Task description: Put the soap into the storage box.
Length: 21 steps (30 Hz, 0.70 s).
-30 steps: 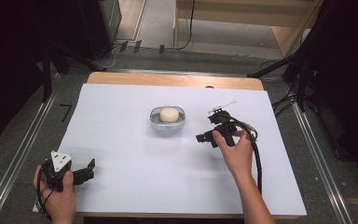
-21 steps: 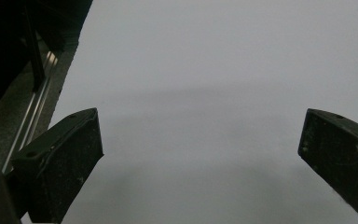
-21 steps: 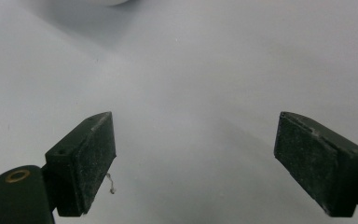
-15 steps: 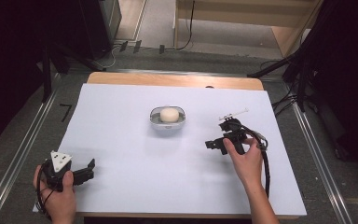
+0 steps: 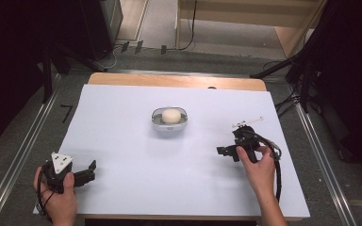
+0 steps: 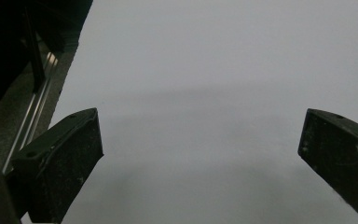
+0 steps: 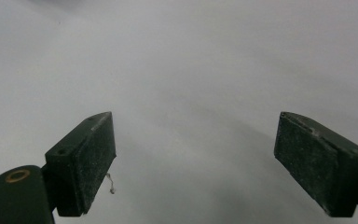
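Note:
A small clear bowl [image 5: 156,123] holding a pale round lump [image 5: 170,116] sits at the middle of the white table sheet [image 5: 136,160]. My right gripper [image 5: 222,150] rests low at the right of the sheet, well clear of the bowl, and it is open; in the right gripper view its black jaws stand wide apart over bare sheet [image 7: 191,93]. My left gripper [image 5: 92,170] is at the front left corner, also open, with nothing between its jaws but white sheet [image 6: 200,93].
The sheet covers a wooden table whose bare far edge [image 5: 174,81] shows. Metal rails [image 5: 23,150] run along both sides. Dark stands and cables [image 5: 306,70] crowd the back right, and a grey floor strip [image 6: 32,107] borders the left gripper's side.
My right gripper has drawn back from beside the bowl toward the near right of the sheet. The left gripper has stayed where it was.

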### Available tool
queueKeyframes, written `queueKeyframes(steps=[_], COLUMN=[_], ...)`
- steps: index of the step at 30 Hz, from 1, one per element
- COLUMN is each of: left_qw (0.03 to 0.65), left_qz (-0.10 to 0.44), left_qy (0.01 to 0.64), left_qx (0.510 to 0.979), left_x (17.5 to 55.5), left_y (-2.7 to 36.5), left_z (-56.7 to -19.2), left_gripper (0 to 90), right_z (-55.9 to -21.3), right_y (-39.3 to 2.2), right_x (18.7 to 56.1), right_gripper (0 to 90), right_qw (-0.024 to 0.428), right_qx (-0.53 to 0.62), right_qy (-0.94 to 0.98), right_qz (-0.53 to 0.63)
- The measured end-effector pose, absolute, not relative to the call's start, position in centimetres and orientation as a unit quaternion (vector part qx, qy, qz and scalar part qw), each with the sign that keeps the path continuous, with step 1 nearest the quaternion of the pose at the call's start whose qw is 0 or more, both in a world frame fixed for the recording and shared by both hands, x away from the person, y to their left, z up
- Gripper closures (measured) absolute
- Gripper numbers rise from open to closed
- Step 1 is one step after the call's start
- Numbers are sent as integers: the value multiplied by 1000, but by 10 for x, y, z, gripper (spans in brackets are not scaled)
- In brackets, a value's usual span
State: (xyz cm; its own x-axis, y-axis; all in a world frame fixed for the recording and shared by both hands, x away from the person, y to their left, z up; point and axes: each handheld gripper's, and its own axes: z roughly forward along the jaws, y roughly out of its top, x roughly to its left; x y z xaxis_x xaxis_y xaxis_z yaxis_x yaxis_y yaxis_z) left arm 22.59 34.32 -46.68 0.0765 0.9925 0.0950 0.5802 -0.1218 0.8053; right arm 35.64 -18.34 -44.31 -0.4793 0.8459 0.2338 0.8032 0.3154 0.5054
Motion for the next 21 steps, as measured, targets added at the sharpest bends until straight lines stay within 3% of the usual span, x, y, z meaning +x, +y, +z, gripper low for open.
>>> queueKeyframes(steps=[21], left_qw=[304], left_qz=[339], left_qy=[589], left_qx=[668], left_x=[226], left_y=[343], left_z=[-467], left_gripper=[1], right_z=[-455], right_y=[-235], right_x=[327], right_gripper=[132], right_qw=[55], right_qx=[532], right_qy=[785], right_qz=[311])
